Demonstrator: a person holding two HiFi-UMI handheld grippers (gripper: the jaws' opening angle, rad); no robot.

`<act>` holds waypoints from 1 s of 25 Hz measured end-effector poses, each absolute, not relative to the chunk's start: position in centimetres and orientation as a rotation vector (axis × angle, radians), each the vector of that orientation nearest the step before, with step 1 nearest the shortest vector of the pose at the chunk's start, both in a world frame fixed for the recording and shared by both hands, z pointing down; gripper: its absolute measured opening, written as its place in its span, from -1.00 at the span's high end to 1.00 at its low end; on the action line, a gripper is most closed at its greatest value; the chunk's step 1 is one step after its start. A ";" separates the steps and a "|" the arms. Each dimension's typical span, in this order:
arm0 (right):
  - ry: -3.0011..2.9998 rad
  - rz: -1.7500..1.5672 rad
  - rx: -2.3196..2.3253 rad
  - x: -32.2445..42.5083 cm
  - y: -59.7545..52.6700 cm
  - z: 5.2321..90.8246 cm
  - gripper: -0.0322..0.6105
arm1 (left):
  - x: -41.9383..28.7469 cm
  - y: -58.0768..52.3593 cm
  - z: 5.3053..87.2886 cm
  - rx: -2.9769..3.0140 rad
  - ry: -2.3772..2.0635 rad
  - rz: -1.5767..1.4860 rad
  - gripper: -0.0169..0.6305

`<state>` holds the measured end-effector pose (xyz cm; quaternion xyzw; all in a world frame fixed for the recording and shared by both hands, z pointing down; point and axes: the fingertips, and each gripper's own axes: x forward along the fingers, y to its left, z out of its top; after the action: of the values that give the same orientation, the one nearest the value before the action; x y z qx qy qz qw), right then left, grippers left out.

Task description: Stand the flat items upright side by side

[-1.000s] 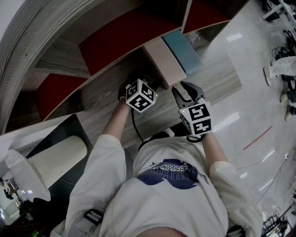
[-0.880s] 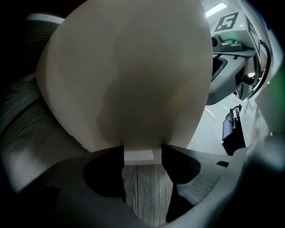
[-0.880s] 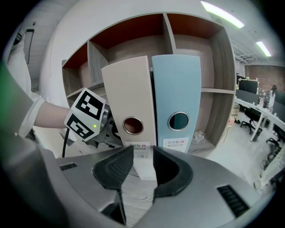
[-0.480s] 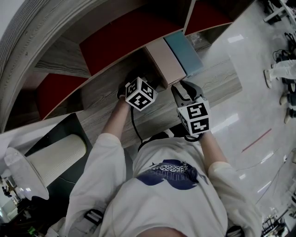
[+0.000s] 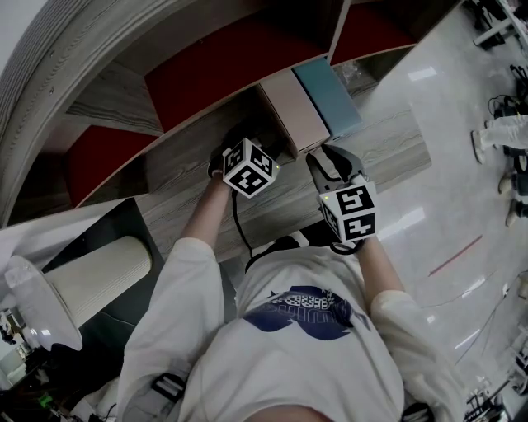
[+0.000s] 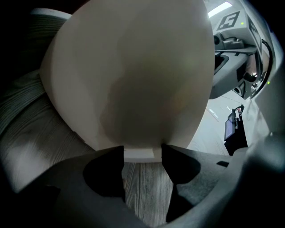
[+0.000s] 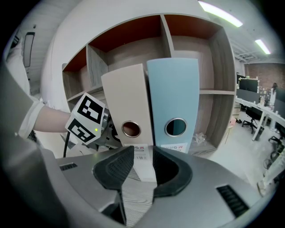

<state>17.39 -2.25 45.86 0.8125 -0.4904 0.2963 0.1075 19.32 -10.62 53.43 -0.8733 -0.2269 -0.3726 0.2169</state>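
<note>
Two flat binders stand upright side by side on the wooden shelf board (image 5: pixel 186 169): a beige binder (image 5: pixel 293 111) (image 7: pixel 127 98) on the left and a light-blue binder (image 5: pixel 330 95) (image 7: pixel 174 91) on the right. My left gripper (image 5: pixel 246 145) (image 6: pixel 142 153) is at the beige binder's left side. It is shut on that binder's lower edge, whose broad face (image 6: pixel 133 75) fills its view. My right gripper (image 5: pixel 323 157) (image 7: pixel 142 161) sits just in front of the beige spine, jaws apart, with nothing pressed between them.
The shelf unit has red back panels (image 5: pixel 223 66) and a vertical divider (image 5: pixel 337 25) right of the binders. A white cylinder (image 5: pixel 99 276) lies low on the left. Glossy floor (image 5: pixel 445 173) spreads to the right, with office desks (image 7: pixel 258 116) beyond.
</note>
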 end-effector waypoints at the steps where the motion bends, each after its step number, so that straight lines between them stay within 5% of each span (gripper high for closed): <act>1: -1.451 0.870 2.404 17.5 -2.0 45.6 0.51 | 19.2 -10.7 53.4 -2.423 -0.615 -1.035 0.18; 17: -1.532 0.562 2.581 14.4 2.0 39.5 0.47 | 11.1 -10.6 47.0 -2.638 -0.276 -0.902 0.18; 25: -1.601 0.483 2.618 12.1 3.6 35.8 0.76 | 6.1 -8.6 41.5 -2.847 -0.009 -0.746 0.29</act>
<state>12.13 3.55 35.75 0.8427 -0.5152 0.1554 0.0175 6.06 -8.62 41.51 -0.9625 -0.0032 -0.2524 0.0992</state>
